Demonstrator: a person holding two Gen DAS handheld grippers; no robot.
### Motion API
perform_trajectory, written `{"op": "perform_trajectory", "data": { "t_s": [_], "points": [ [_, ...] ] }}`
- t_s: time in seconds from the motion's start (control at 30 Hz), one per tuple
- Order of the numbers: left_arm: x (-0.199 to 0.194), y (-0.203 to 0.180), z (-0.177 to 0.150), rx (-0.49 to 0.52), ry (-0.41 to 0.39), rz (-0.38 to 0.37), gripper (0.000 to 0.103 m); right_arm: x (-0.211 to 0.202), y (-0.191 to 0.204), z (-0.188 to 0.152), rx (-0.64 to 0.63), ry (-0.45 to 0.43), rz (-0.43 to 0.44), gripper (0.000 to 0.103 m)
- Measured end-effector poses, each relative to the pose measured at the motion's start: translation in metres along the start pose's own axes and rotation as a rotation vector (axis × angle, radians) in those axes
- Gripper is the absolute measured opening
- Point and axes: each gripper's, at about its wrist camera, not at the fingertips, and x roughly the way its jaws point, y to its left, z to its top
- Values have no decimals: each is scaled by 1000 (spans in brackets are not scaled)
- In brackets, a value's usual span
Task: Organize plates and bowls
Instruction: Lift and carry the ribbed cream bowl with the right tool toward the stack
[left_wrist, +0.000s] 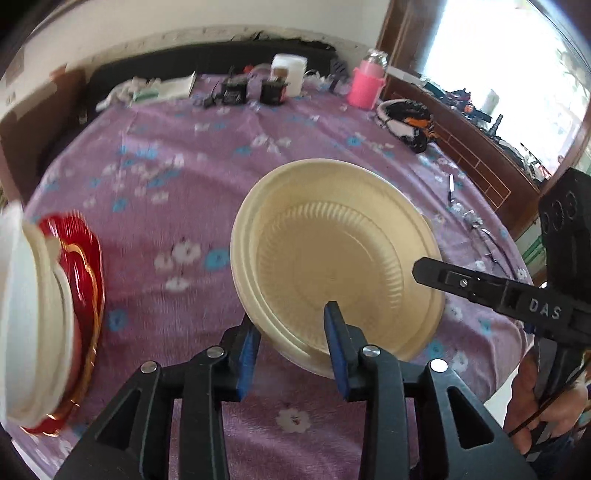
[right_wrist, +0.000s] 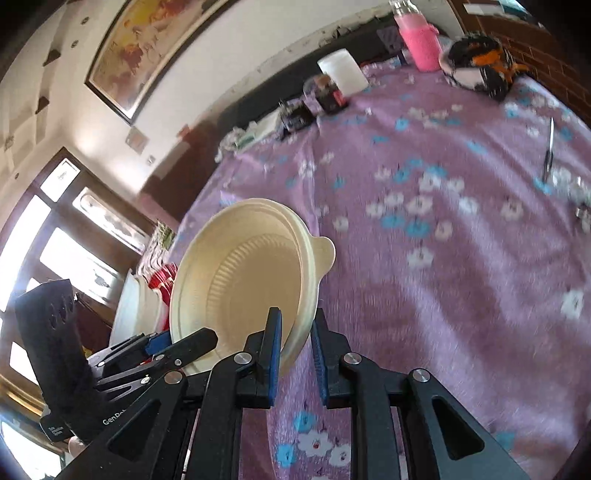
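A cream disposable bowl (left_wrist: 332, 258) is held tilted above the purple flowered tablecloth (left_wrist: 166, 184). My left gripper (left_wrist: 291, 325) has its blue-padded fingers on either side of the bowl's near rim. My right gripper (right_wrist: 295, 332) holds the rim of the same bowl (right_wrist: 240, 288) between its fingers, and it shows at the right of the left wrist view (left_wrist: 480, 288). A stack of white dishes (left_wrist: 33, 314) on red plates (left_wrist: 83, 266) sits at the left edge.
At the table's far side stand a pink bottle (left_wrist: 365, 83), a white cup (left_wrist: 290, 75), small dark jars (left_wrist: 273, 92) and papers (left_wrist: 162, 88). A black-and-orange bundle (left_wrist: 406, 122) lies at the far right. A pen (right_wrist: 548, 149) lies on the cloth.
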Motion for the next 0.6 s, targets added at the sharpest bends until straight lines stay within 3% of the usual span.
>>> {"op": "perform_trajectory", "data": {
  "t_s": [0.33,0.47,0.6],
  "points": [
    [15,18,-5,-32,-5,6,35,22,8,-9,-36,20,-73,20],
    [7,24,-4,-48,-39,14,53,19,15,-8,-78,18,-99,32],
    [0,32,-4,-66,-65,9,56,0,25,-10,-139,-46,-138,35]
  ]
}}
